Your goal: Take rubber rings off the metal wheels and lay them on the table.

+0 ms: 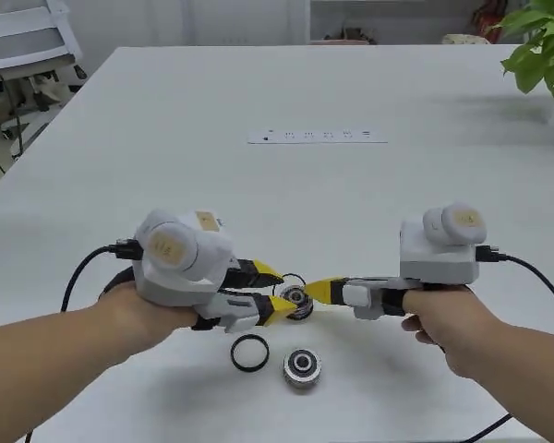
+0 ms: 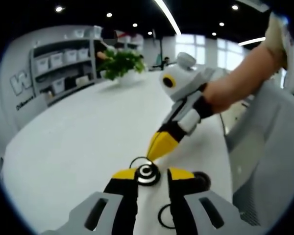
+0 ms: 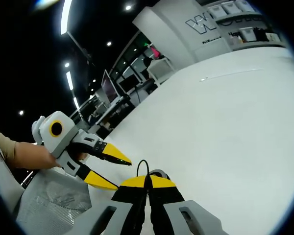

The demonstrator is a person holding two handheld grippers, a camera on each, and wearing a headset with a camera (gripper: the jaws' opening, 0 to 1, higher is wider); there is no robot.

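A small metal wheel (image 1: 298, 301) (image 2: 147, 174) is held just above the table between the yellow jaws of my left gripper (image 1: 275, 291) (image 2: 152, 175). From the right, my right gripper (image 1: 316, 292) (image 3: 147, 182) meets it, shut on a thin black rubber ring (image 3: 141, 166) (image 2: 139, 160) that loops up off the wheel (image 3: 160, 174). In the right gripper view the left gripper (image 3: 118, 171) reaches in from the left. A loose rubber ring (image 1: 249, 353) (image 2: 165, 216) lies flat on the white table (image 1: 286, 194), with a second metal wheel (image 1: 302, 365) (image 2: 202, 181) beside it.
A white power strip (image 1: 317, 137) lies flat mid-table. A potted plant (image 1: 541, 51) stands at the far right corner, and a chair (image 1: 28, 46) sits off the far left edge. Cables trail from both grippers toward the near edge.
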